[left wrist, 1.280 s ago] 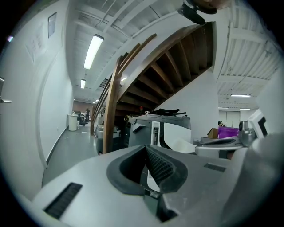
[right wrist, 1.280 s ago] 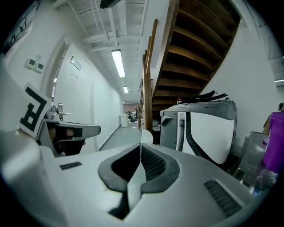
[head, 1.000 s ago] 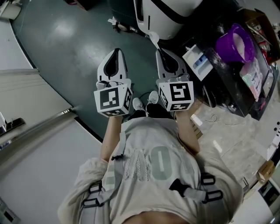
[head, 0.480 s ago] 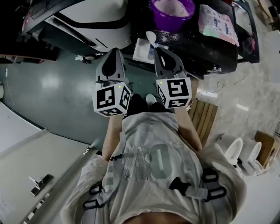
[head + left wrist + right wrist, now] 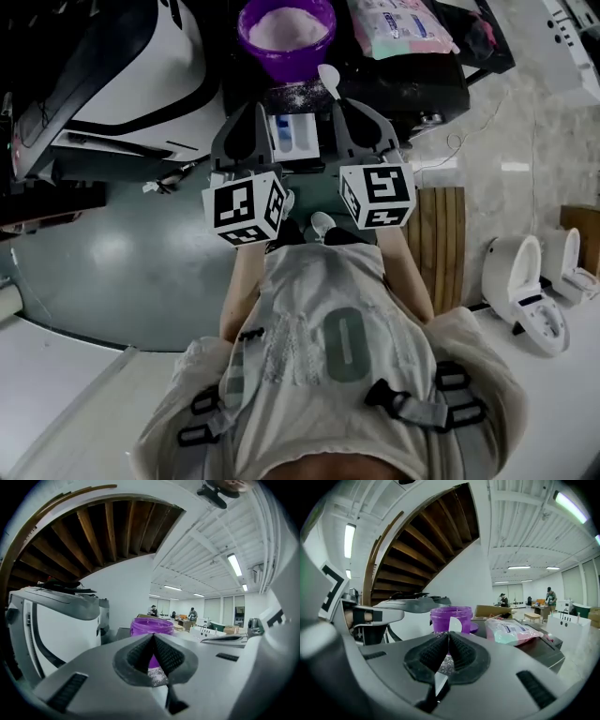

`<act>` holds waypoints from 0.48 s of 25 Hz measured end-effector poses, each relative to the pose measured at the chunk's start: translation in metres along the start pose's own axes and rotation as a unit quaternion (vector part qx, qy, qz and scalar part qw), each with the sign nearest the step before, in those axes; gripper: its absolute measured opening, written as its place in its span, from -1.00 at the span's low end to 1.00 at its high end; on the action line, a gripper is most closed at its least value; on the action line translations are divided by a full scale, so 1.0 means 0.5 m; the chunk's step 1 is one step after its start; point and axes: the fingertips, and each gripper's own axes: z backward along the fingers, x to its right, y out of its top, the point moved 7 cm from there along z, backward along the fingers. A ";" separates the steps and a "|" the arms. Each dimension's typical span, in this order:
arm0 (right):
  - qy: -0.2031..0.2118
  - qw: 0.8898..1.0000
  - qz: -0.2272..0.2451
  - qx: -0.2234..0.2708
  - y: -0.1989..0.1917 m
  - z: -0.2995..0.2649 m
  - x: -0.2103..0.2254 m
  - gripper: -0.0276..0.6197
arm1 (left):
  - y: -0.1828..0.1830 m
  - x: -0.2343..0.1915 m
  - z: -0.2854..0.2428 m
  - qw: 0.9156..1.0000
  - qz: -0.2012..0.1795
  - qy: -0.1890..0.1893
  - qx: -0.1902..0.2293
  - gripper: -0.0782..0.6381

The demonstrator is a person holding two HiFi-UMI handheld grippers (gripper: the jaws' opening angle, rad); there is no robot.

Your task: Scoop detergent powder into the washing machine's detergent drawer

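A purple tub [image 5: 286, 33] full of white detergent powder stands on a dark stand at the top centre. Just in front of it, the white detergent drawer [image 5: 293, 136] with a blue insert lies between my two grippers. My right gripper [image 5: 342, 105] is shut on the handle of a white plastic spoon [image 5: 329, 77], whose bowl points toward the tub. In the right gripper view the spoon [image 5: 454, 625] rises out of the shut right gripper [image 5: 448, 634] in front of the tub [image 5: 451, 616]. My left gripper [image 5: 251, 108] is shut with nothing in it, and the left gripper view shows the left gripper [image 5: 153, 637] facing the tub [image 5: 151, 626].
A white washing machine [image 5: 112, 66] stands at the left. A detergent bag [image 5: 398, 26] lies right of the tub, and spilled powder [image 5: 300, 94] dusts the dark stand. A wooden slat mat [image 5: 441, 244] and white toilets [image 5: 525, 286] are at the right.
The head view has swung round: tub, bag and drawer have come to the top centre in front of both grippers. Both grippers stay side by side, the right one still holding the spoon.
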 end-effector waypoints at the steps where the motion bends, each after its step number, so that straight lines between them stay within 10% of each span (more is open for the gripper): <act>1: -0.013 1.000 -0.003 0.000 0.001 -0.001 0.004 -0.89 | 0.001 -0.002 -0.012 1.000 -0.001 -0.012 -0.001 -0.73; 12: -0.148 0.989 -0.025 0.006 0.032 -0.031 0.003 -0.89 | 0.030 -0.085 -0.133 0.994 0.000 -0.108 -0.010 -0.73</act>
